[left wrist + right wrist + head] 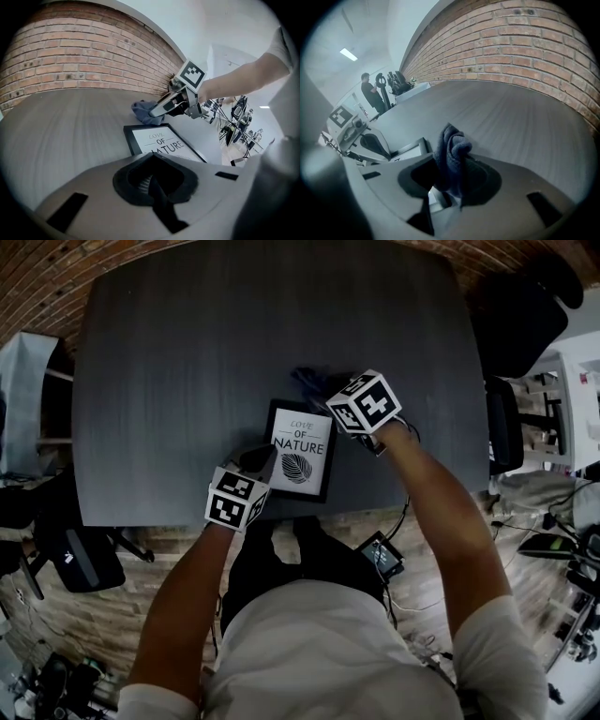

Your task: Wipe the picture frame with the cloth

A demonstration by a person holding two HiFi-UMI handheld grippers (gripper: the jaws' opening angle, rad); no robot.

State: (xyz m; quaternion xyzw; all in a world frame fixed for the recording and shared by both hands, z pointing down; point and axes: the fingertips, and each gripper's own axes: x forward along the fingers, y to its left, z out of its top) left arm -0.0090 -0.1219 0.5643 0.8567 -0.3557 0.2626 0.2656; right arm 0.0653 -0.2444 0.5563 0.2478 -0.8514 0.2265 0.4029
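Note:
A black picture frame [300, 452] with a leaf print lies flat near the front edge of the dark table [187, 352]. It also shows in the left gripper view, picture frame [161, 142]. My right gripper [325, 390] is over the frame's far right corner, shut on a dark blue cloth [309, 381]. The cloth [451, 157] bunches up between its jaws, and from the left it appears as cloth [142, 111] hanging under the right gripper [157, 111]. My left gripper [261, 460] is shut with nothing in it, its tip at the frame's left edge.
A brick wall [70, 51] runs behind the table. Black office chairs [525, 315] stand at the right and lower left. A small device [382, 557] and cables lie on the wood floor. A person [370, 92] stands far off.

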